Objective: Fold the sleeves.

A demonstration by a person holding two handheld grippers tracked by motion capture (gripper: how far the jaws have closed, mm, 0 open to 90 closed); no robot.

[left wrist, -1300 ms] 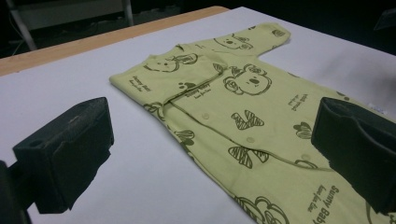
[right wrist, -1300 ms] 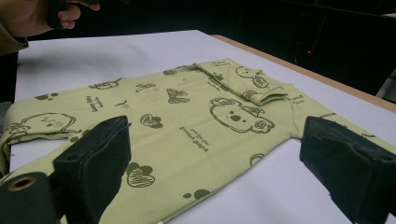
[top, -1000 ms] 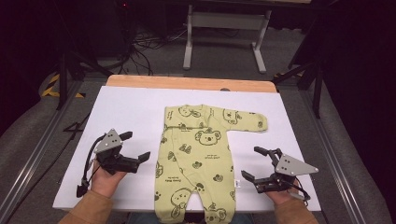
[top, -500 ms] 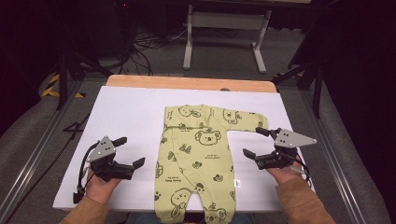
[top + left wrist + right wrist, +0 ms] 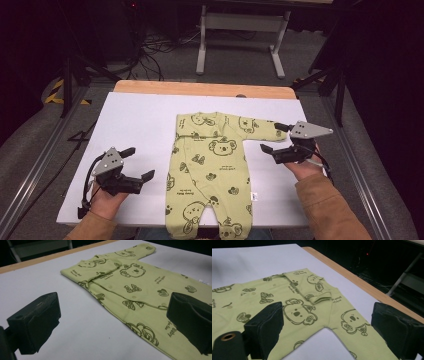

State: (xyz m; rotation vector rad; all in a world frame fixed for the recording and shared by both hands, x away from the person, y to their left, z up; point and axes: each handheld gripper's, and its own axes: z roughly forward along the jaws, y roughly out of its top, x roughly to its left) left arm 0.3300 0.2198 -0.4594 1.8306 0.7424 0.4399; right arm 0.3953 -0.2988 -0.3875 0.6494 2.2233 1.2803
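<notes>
Green romper (image 5: 212, 170) flat — between both grippers' spread fingers (image 5: 148, 175).

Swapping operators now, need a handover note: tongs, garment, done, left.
Left tongs: open, holding nothing, over the white table left of the green baby romper.
Right tongs: open, holding nothing, at the cuff of the outstretched sleeve.
Romper lies flat, face up; the other sleeve is already folded across the chest.
Likely left: fold the outstretched sleeve in, then the legs.

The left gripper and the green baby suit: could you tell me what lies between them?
Only bare white table, seen in the high view, separates the left gripper from the baby suit.
</notes>
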